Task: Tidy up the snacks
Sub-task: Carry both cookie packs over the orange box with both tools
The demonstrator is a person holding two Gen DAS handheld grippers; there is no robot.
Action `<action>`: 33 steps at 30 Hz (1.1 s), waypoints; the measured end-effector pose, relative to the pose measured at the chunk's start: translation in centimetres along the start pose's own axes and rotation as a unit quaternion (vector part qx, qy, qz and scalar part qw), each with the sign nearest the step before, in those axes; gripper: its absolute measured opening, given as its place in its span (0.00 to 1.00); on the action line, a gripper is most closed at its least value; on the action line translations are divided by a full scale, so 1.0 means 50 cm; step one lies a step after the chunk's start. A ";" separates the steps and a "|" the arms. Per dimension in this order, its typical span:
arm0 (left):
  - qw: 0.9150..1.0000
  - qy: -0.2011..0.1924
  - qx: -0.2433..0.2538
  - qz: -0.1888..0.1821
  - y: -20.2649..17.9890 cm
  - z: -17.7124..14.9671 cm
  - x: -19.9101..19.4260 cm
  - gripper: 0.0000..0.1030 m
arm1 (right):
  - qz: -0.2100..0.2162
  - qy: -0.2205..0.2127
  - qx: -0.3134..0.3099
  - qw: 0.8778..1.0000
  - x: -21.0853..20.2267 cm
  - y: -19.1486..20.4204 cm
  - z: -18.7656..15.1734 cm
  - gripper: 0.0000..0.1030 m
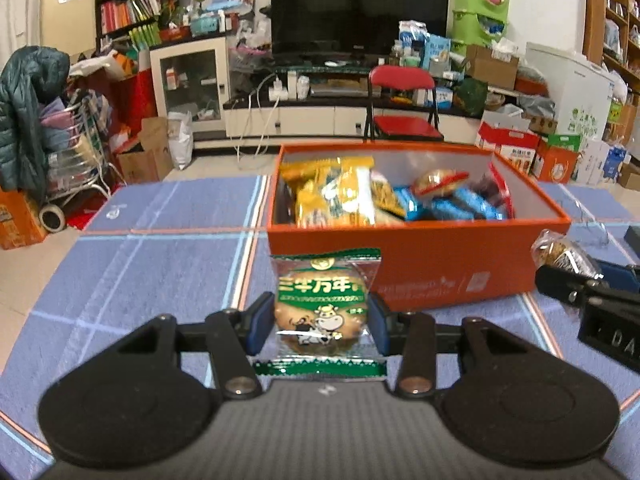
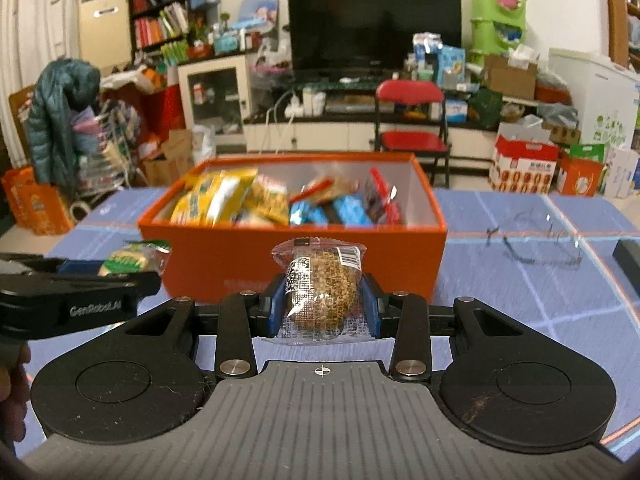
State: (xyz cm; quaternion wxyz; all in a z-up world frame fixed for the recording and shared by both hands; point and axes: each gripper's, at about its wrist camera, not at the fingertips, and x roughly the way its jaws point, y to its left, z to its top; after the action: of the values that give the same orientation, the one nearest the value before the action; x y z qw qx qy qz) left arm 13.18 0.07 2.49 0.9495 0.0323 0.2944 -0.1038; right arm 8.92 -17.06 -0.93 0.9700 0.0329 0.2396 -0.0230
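My left gripper (image 1: 320, 322) is shut on a green-and-clear biscuit packet (image 1: 322, 312) with a cartoon cow, held just in front of the orange box (image 1: 420, 256). My right gripper (image 2: 324, 304) is shut on a clear packet with a brown grain cake (image 2: 320, 292), also in front of the orange box (image 2: 248, 256). The box holds several yellow, blue and red snack packets (image 1: 340, 196). In the left wrist view the right gripper (image 1: 576, 280) shows at the right edge with its packet (image 1: 564, 254). In the right wrist view the left gripper (image 2: 132, 270) shows at the left with the green packet (image 2: 132, 258).
The box stands on a table with a blue plaid cloth (image 1: 160, 264). A pair of glasses (image 2: 532, 240) and a dark flat object (image 2: 630, 252) lie on the cloth right of the box. A red folding chair (image 1: 400, 100) and a TV stand are behind the table.
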 end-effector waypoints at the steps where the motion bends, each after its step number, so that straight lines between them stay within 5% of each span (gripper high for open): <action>1: 1.000 -0.003 -0.002 0.000 0.001 0.009 0.001 0.42 | -0.001 -0.006 0.001 1.000 0.002 0.000 0.012 0.21; 15: 0.999 -0.035 -0.008 -0.002 -0.018 0.117 0.060 0.43 | 0.011 -0.025 0.026 0.999 0.081 -0.043 0.125 0.21; 33: 0.999 -0.031 0.006 0.006 -0.033 0.144 0.122 0.43 | 0.029 -0.020 0.014 0.999 0.162 -0.029 0.170 0.21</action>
State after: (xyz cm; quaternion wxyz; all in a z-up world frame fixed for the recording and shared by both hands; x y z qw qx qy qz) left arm 21.71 -3.52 4.99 0.9585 0.0368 0.2639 -0.1012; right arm 19.91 -19.38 2.73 0.9743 0.0528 0.2189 0.0015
